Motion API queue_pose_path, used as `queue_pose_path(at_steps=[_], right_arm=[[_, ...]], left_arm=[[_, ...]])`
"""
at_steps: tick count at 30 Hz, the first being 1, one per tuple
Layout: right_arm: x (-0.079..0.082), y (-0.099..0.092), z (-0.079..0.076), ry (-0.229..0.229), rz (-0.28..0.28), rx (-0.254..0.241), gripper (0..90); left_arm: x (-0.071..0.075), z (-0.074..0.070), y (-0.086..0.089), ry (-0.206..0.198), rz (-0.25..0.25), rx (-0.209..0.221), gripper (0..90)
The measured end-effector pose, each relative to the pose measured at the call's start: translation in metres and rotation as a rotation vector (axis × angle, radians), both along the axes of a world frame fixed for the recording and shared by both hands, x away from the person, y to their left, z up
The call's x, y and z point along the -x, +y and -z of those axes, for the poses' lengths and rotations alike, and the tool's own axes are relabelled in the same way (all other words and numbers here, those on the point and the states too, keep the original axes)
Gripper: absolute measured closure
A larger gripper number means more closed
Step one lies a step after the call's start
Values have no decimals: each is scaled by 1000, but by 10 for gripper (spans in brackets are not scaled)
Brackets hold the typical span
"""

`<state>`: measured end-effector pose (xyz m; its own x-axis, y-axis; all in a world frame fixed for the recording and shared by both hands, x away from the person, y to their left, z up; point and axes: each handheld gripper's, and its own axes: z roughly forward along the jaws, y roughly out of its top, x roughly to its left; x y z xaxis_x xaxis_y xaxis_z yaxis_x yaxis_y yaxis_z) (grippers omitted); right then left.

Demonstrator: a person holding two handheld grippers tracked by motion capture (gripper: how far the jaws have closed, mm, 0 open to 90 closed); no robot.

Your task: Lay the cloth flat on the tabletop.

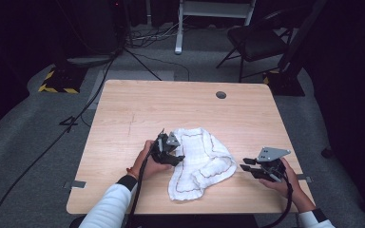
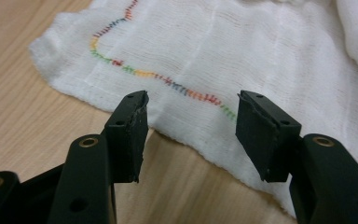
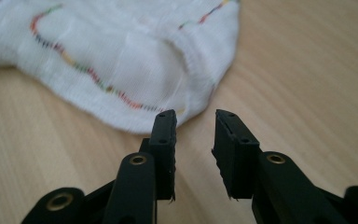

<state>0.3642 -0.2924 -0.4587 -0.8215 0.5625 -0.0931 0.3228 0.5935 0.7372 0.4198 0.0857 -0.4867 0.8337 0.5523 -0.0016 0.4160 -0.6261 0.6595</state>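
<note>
Overhead; gripper views close on cloth (image 2: 242,51)

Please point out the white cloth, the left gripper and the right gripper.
white cloth (image 1: 204,159), high view, middle of the fabric.
left gripper (image 2: 191,135), left gripper view, gap between its open jaws.
right gripper (image 3: 195,151), right gripper view, gap between its open jaws.

Cloth (image 1: 199,161) lies crumpled on the table (image 1: 138,109), near the front edge, a bit right of centre. Left gripper (image 1: 173,151) sits at the cloth's left edge, its open jaws straddling the hem. Right gripper (image 1: 245,168) is just right of the cloth, apart from it, jaws parted over bare tabletop. Cable hole (image 1: 221,95) in the table's far right. Behind the table: chair (image 1: 259,40) far right, cables (image 1: 76,118) trailing on the floor far left.
</note>
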Motion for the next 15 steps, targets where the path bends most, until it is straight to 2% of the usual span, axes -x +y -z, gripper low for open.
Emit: queue_pose_path(at_steps=[4, 5, 6, 8, 10, 12, 15], right_arm=[[-11, 18, -9, -29, -18, -18, 653], [-15, 24, -9, -31, -26, -18, 633], [-19, 31, -9, -28, -33, -12, 627], [-27, 46, -7, -15, -58, 1, 602], [-35, 61, -4, -7, -72, 25, 587], [-43, 75, 0, 8, -85, 41, 577], [-53, 90, 6, 36, -103, 72, 563]], left_arm=[[-10, 2, 2, -27, -47, -2, 416], [-15, 2, 1, -8, -49, -10, 401], [-19, 3, 0, -1, -58, -15, 364], [-27, 5, -1, -12, -95, 1, 349], [-37, 7, -1, 23, -108, 23, 315], [-43, 8, -1, 16, -133, 35, 307], [-51, 10, -1, 33, -145, 50, 271]])
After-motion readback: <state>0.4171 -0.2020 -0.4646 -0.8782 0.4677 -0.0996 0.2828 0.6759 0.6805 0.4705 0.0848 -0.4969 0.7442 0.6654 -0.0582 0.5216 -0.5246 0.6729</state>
